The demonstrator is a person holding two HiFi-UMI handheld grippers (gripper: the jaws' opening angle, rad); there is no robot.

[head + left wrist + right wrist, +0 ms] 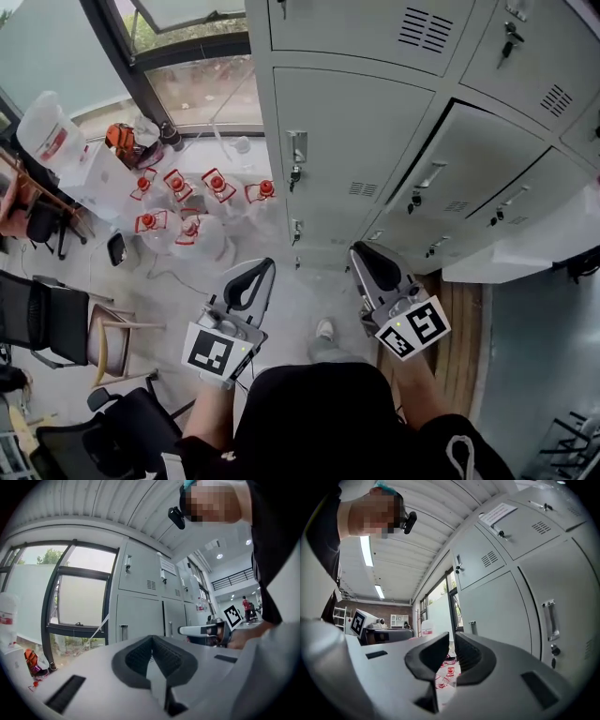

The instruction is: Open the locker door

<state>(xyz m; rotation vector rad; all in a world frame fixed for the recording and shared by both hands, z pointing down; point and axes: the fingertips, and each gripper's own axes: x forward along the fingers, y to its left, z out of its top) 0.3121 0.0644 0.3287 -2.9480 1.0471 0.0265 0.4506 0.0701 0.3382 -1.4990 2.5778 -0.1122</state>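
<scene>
No wording is coming through legibly. A white paper notice [499, 512] is hanging on a pale grey metal locker door [525, 541], its print too small to read. A black-and-white square marker [211, 353] is showing on the left tool [248, 281], and a second such marker [415, 330] on the right tool [373, 265], patterns rather than letters. A red label [53, 142] on a white plastic jug [42, 122] is blurring beyond reading.
</scene>
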